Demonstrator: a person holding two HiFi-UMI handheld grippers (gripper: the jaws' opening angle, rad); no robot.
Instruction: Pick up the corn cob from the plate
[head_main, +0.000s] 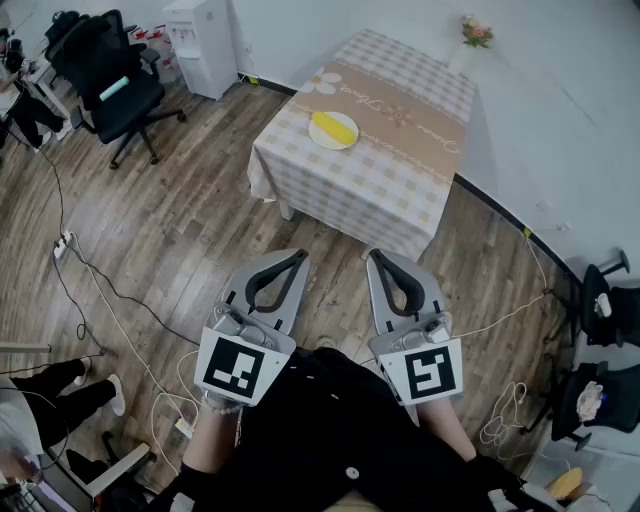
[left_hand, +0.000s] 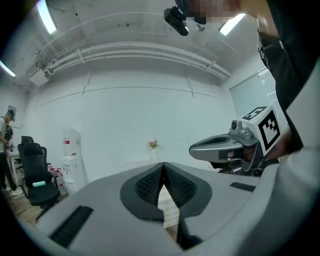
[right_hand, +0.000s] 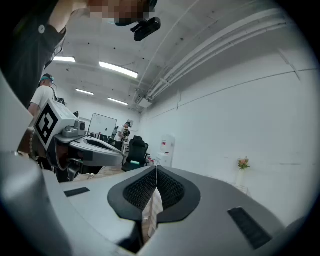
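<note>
The yellow corn cob (head_main: 334, 127) lies on a white plate (head_main: 318, 139) on a table (head_main: 400, 190) with a checked cloth, far ahead of me in the head view. Both grippers are held low and close to my body, well short of the table. My left gripper (head_main: 298, 256) is shut with nothing between its pads; its ribbed pads (left_hand: 150, 182) meet at the tip. My right gripper (head_main: 375, 256) is shut and empty too, its pads (right_hand: 170, 187) closed together. Each gripper view shows the other gripper alongside: the right gripper (left_hand: 225, 146) and the left gripper (right_hand: 95, 146).
A black office chair (head_main: 115, 85) and a water dispenser (head_main: 205, 45) stand at the far left. A flower vase (head_main: 477, 32) sits at the table's far corner. Cables (head_main: 100, 290) run over the wooden floor. A person's legs (head_main: 60, 390) show at lower left; more chairs (head_main: 605, 300) stand at right.
</note>
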